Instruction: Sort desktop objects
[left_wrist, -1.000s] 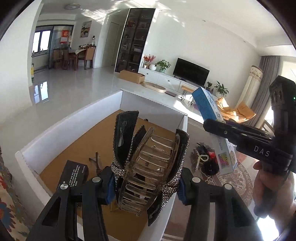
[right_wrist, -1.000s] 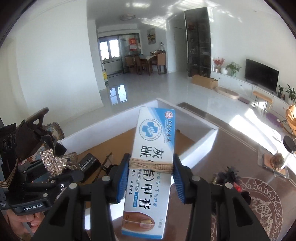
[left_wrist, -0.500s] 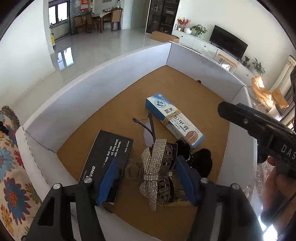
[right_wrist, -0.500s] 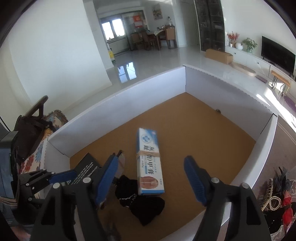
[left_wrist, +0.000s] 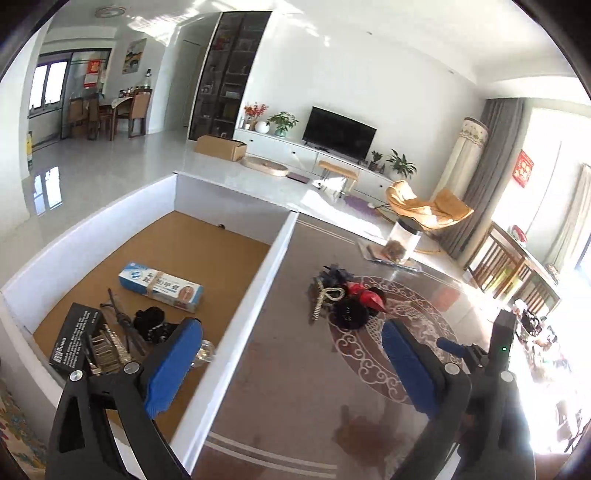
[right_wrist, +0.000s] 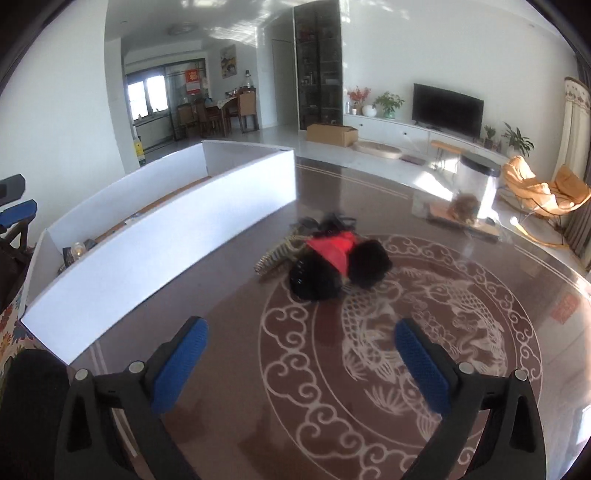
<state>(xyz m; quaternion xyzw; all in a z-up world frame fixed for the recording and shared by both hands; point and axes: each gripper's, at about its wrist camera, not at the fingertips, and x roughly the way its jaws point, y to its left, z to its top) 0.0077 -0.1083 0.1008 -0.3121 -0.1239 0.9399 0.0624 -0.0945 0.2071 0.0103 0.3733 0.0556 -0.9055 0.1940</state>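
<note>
My left gripper (left_wrist: 291, 369) hangs over the white box's right wall (left_wrist: 255, 306), its jaws opening with nothing between them. Inside the box lie a blue-and-white cream carton (left_wrist: 160, 290), a black box (left_wrist: 74, 339), a rhinestone hair clip (left_wrist: 110, 347) and a black scrunchie (left_wrist: 151, 325). On the brown table sits a pile of hair accessories (left_wrist: 343, 302), black, red and pearl. My right gripper (right_wrist: 301, 369) is over the table just short of that pile (right_wrist: 325, 266), jaws also opening and empty. The right gripper (left_wrist: 498, 350) also shows at the left wrist view's right edge.
The white box (right_wrist: 166, 240) stands along the table's left side. A clear canister with a black lid (right_wrist: 476, 192) is at the table's far right. The glass top has a dragon pattern (right_wrist: 424, 325). A floral cloth (left_wrist: 14, 435) lies left of the box.
The left gripper let the hair clip go and the right let the cream carton go, both into the box. Both jaws spread wide, and both grippers swung right toward the pile on the table.
</note>
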